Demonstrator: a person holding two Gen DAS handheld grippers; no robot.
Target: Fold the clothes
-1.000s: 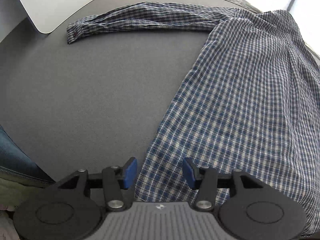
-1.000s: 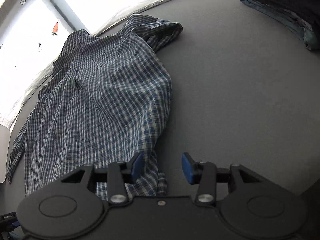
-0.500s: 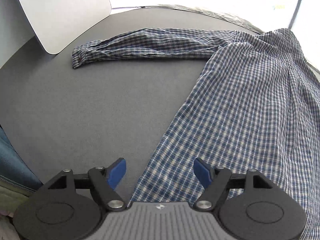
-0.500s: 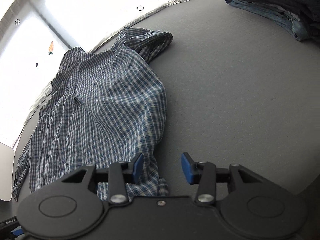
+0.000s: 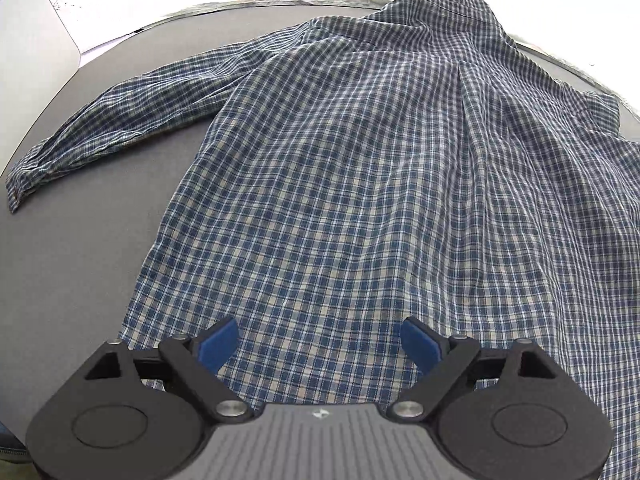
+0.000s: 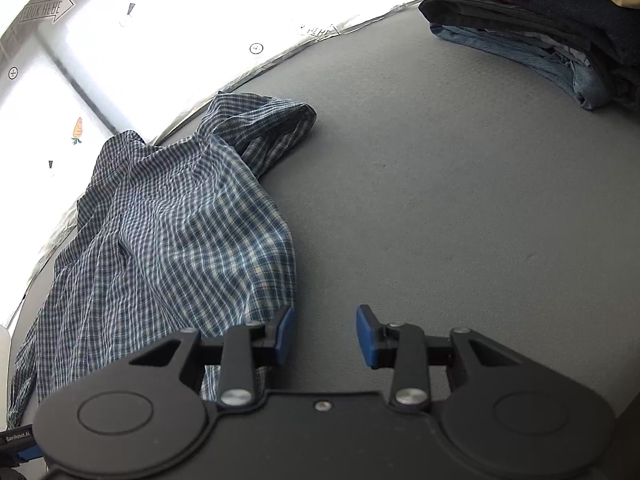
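The plaid shirt (image 5: pixel 360 184) is lying back-up and spread across the grey desk (image 5: pixel 80 240), ready for folding. One sleeve (image 5: pixel 120 120) is stretching away up and to the left of the left tool (image 5: pixel 318 344), laid out straight, probably so it can be folded in. That tool is hovering over the hem with its jaws opening wide and pinching nothing. The right tool (image 6: pixel 325 334) is sitting at the shirt's right edge, its jaws closing, its left pad just beside the cloth and bare desk between the pads. Far ahead and right of it, a stack of folded clothes (image 6: pixel 560 20) is waiting, seemingly finished.
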